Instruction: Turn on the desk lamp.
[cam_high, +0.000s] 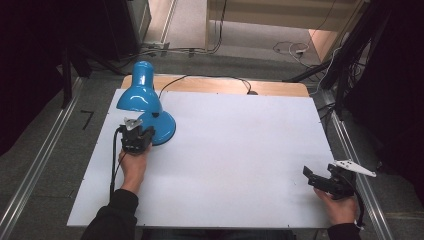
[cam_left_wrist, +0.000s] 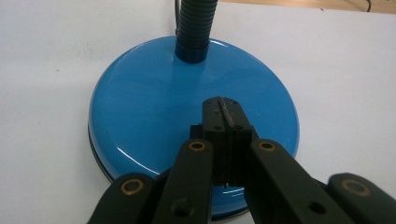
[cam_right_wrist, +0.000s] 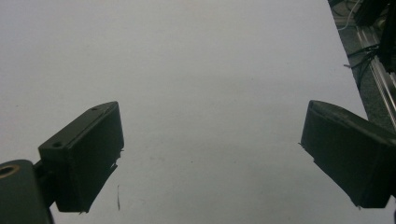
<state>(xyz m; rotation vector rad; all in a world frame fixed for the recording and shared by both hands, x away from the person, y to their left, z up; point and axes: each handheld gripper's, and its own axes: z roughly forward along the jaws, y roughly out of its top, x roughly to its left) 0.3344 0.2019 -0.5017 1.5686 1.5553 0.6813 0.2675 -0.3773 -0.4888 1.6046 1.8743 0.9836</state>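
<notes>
A person's left gripper (cam_left_wrist: 224, 112), jaws pressed together with nothing between them, hangs over the near side of a blue lamp's (cam_high: 142, 95) round base (cam_left_wrist: 154, 107), its closed tip low over the glossy top; whether the tip touches the base cannot be told. In the left gripper view the ribbed neck (cam_left_wrist: 196, 23) rises from the base just ahead of the tip, and from above the shade (cam_high: 137, 92) leans over beyond and to the left of the tool. The lamp's cord (cam_high: 200, 79) trails off past the far edge of the white table (cam_high: 240, 150).

The right gripper (cam_right_wrist: 210, 154) rests well apart from the lamp at the table's near right corner, jaws spread wide and holding nothing, bare tabletop ahead of them.

The work looks to be at an early stage: the closed tip seems poised to press or nudge the base, perhaps toward a switch, though none can be made out. The shade appears unlit.

No brand, label or writing can be read on lamp, table or tools.
</notes>
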